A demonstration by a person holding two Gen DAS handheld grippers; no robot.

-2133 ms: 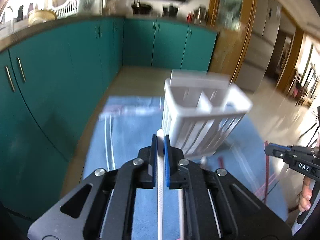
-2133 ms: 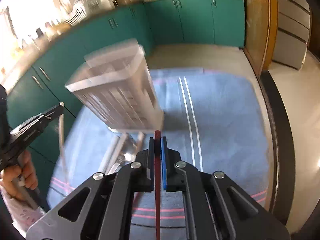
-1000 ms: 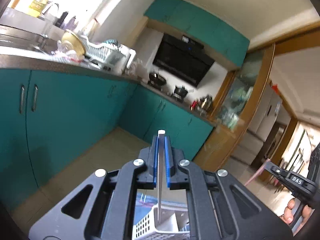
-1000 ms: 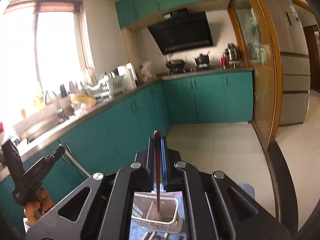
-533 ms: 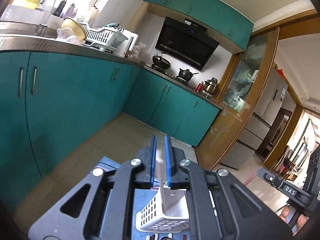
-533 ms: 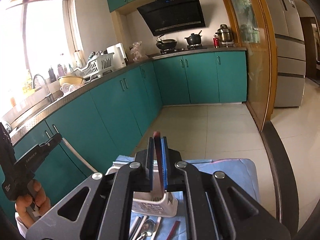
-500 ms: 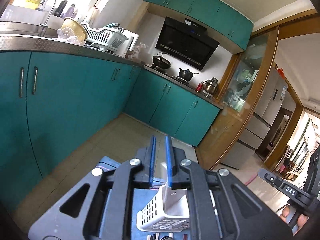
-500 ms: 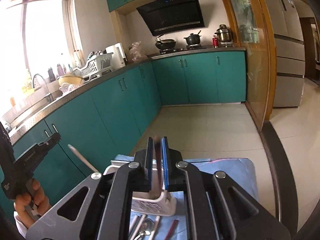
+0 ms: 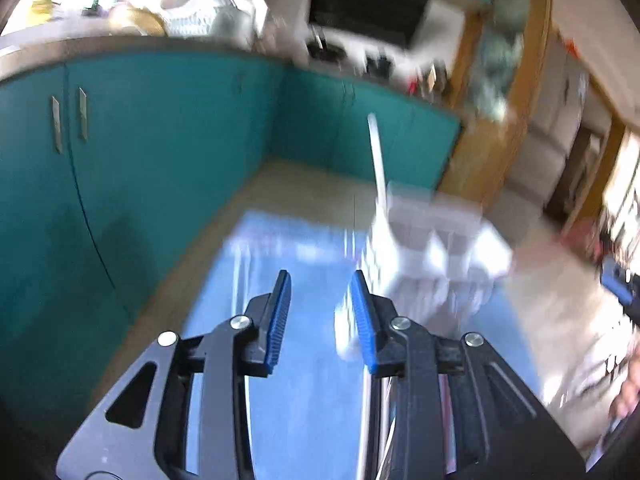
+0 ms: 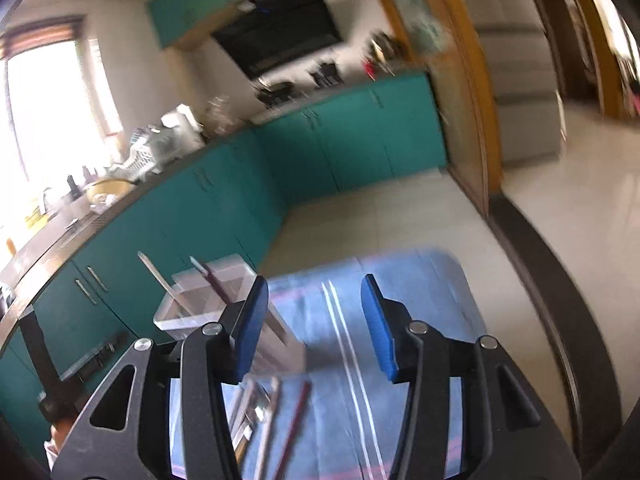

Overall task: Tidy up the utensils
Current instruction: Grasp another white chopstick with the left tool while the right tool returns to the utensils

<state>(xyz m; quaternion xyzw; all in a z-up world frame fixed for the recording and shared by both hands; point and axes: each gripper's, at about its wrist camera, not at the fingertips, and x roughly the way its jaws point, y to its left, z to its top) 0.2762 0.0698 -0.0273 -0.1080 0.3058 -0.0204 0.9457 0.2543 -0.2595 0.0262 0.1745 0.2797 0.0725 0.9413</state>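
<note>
The white slotted utensil basket (image 9: 436,256) stands upright on the blue cloth (image 9: 304,368) that covers the worktop. A white chopstick (image 9: 378,168) now leans in the basket, projecting well above the rim; a second earlier it was clamped in the left tool. In the right wrist view the basket (image 10: 208,300) holds that pale stick and a dark red chopstick (image 10: 212,282), which the right tool gripped a second earlier. Both frames are motion-blurred.

Left tool (image 9: 322,312): jaws opening, blue pads apart, nothing between them. It sits just left of the basket, angled down at the cloth.

Right tool (image 10: 316,320): jaws opening, wider than the left, nothing held. The basket lies behind its left finger.

Loose utensils (image 10: 260,408), among them another red chopstick (image 10: 296,412), lie on the cloth in front of the basket. Half a second ago both views looked more level across the teal cabinets (image 9: 160,128).
</note>
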